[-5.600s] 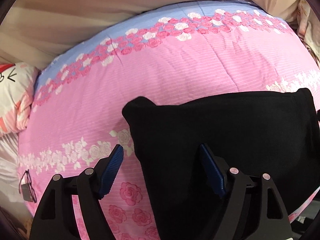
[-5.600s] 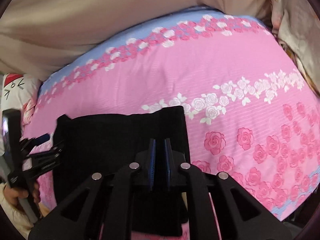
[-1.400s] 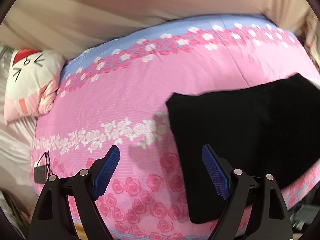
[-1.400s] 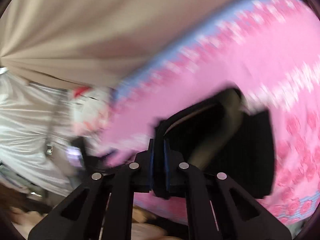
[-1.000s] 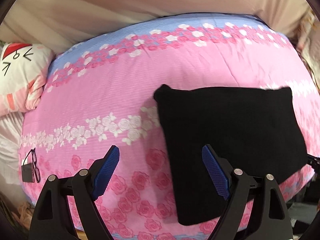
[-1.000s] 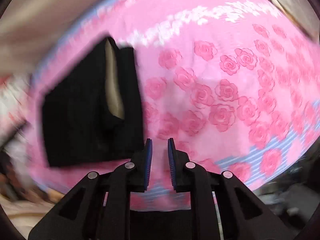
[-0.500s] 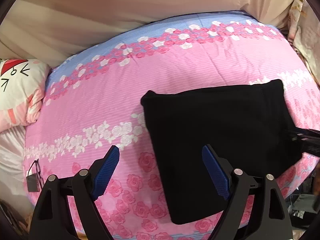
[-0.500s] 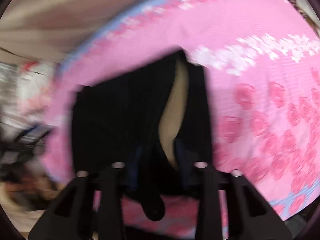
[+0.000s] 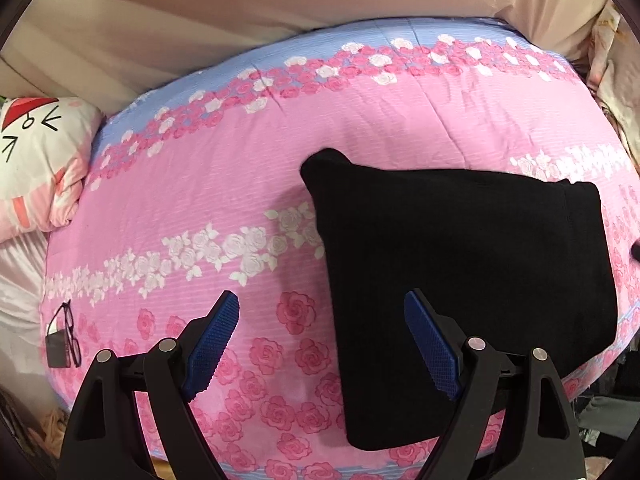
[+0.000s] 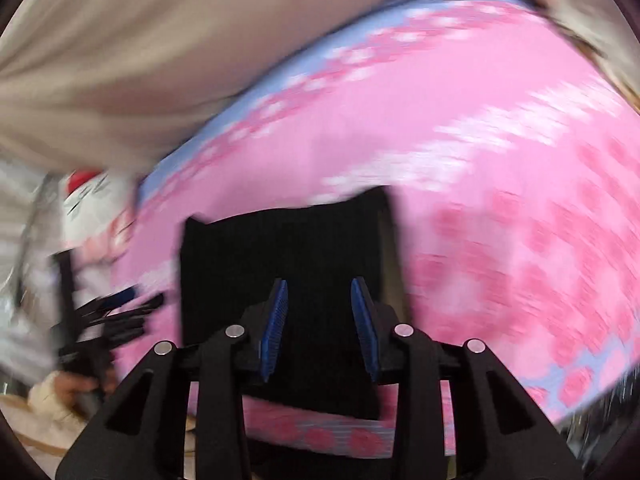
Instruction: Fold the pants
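The black pants [image 9: 472, 272] lie folded into a flat, roughly square pile on the pink rose-print bedspread [image 9: 304, 152], near its front edge. My left gripper [image 9: 320, 324] hangs open above the bedspread, its right pad over the pile's left edge, nothing between its blue pads. In the blurred right wrist view the same pants [image 10: 288, 256] lie below my right gripper [image 10: 320, 312]. Its jaws are opening with a clear gap between the pads, and they hold nothing. The other gripper [image 10: 112, 320] and the hand holding it show at the left edge of that view.
A white and pink cartoon pillow [image 9: 36, 160] lies at the bed's left end. Black glasses and a small dark pouch [image 9: 64, 336] rest near the bedspread's front left corner. Beige curtain [image 9: 280, 8] hangs behind the bed. Pale cloth [image 9: 612, 92] is heaped at the right.
My right gripper let go of the pants, rose above the pile and its jaws spread apart. The pile now lies flat, its pale lining no longer showing. The left gripper stayed open.
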Tool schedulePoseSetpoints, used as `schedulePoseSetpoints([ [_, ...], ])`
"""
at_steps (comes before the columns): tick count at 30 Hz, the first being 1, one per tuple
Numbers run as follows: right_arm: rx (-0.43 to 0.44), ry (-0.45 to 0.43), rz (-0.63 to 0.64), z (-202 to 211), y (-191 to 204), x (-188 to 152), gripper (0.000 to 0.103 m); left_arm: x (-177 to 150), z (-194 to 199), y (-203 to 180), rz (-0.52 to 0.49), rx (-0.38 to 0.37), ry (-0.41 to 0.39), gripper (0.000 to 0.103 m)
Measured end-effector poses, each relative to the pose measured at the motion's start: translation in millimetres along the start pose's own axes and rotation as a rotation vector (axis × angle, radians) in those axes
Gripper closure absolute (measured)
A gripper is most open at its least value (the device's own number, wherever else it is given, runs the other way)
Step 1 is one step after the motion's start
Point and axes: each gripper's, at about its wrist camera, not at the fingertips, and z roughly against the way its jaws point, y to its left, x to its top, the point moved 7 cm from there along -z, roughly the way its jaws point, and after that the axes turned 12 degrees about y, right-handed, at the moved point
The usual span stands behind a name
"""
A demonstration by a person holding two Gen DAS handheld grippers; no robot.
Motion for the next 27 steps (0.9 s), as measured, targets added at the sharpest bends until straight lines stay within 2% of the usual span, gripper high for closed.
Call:
schedulePoseSetpoints([
  [1,0.016,0.024,0.046,-9,12,3,0.07,0,-4,-3,-0.006,-0.001,0.012,0.02],
  [3,-0.021,0.09,0.155,-40,23,10,0.072,0,-16,-11,-0.044,0.025,0.033,0.02],
  [4,-0.131,0.122,0.179,-63,8,16,0.074,0,-20,-13,-0.054,0.046,0.038,0.02],
  [5,-0.218,0.136,0.157,-79,-14,24,0.102,-1,-27,-15,-0.07,0.069,0.053,0.02],
  [6,-0.21,0.128,0.086,-81,-29,33,0.103,-1,-34,-18,-0.082,0.071,0.062,0.019],
  [7,-0.163,0.082,0.004,-67,-29,44,0.097,-1,-40,-19,-0.084,0.075,0.065,0.019],
  [8,-0.145,0.036,0.006,-53,-20,48,0.094,-1,-42,-20,-0.088,0.083,0.067,0.019],
  [9,-0.125,0.024,0.061,-45,-3,48,0.094,0,-42,-22,-0.097,0.094,0.063,0.018],
  [12,-0.072,0.173,0.259,-71,48,27,0.097,0,-40,-24,-0.108,0.106,0.05,0.018],
  [13,-0.118,0.21,0.301,-88,44,23,0.097,-1,-41,-23,-0.104,0.105,0.051,0.018],
  [14,-0.208,0.224,0.311,-101,31,20,0.098,0,-42,-24,-0.101,0.103,0.054,0.018],
  [15,-0.233,0.214,0.252,-110,9,29,0.103,0,-43,-23,-0.098,0.1,0.057,0.018],
  [16,-0.142,0.191,0.137,-105,-5,39,0.103,1,-43,-23,-0.096,0.097,0.059,0.017],
  [17,-0.109,0.153,0.018,-94,-17,48,0.103,1,-42,-23,-0.094,0.088,0.06,0.017],
  [18,-0.11,0.103,-0.045,-78,-23,56,0.101,2,-40,-23,-0.092,0.087,0.059,0.017],
  [19,-0.114,0.043,-0.049,-56,-22,61,0.096,2,-38,-23,-0.094,0.09,0.057,0.017],
  [21,-0.182,-0.017,-0.005,-23,-19,58,0.094,2,-34,-23,-0.088,0.09,0.045,0.017],
  [24,-0.187,-0.022,-0.003,-6,-15,41,0.087,3,-30,-22,-0.07,0.087,0.043,0.017],
  [27,-0.171,0.046,-0.002,-19,-2,7,0.087,6,-20,-18,-0.049,0.086,0.028,0.017],
])
